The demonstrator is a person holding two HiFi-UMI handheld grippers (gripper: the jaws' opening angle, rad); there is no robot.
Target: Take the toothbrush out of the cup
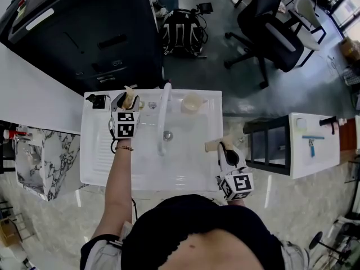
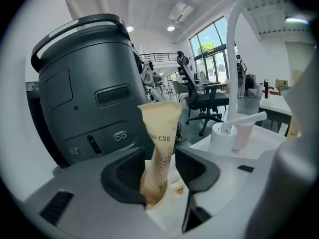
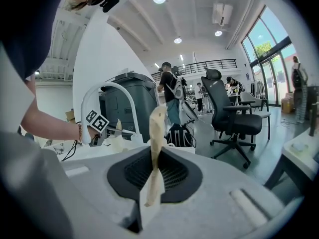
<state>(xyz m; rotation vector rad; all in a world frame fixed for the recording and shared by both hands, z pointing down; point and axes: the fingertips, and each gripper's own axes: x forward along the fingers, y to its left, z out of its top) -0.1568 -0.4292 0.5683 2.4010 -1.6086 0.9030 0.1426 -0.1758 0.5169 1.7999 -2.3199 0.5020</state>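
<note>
On the back left corner of the white sink (image 1: 101, 167), my left gripper (image 1: 125, 99) is shut on a cream tube-like packet (image 2: 160, 143) that stands upright between its jaws; the packet's lower end is hidden. A pale cup (image 1: 191, 103) stands on the sink's back rim to the right of the faucet (image 1: 163, 117), and shows in the left gripper view as a pinkish cup (image 2: 242, 136) behind the faucet base. I cannot make out a bare toothbrush. At the sink's front right edge, my right gripper (image 1: 222, 146) is shut on a flat cream packet (image 3: 156, 148) that sticks up.
A large dark machine (image 1: 84, 32) stands behind the sink. An office chair (image 1: 270, 32) and a backpack (image 1: 183, 32) are on the floor beyond. A white side table (image 1: 315, 145) is to the right, a marble counter (image 1: 45, 156) to the left.
</note>
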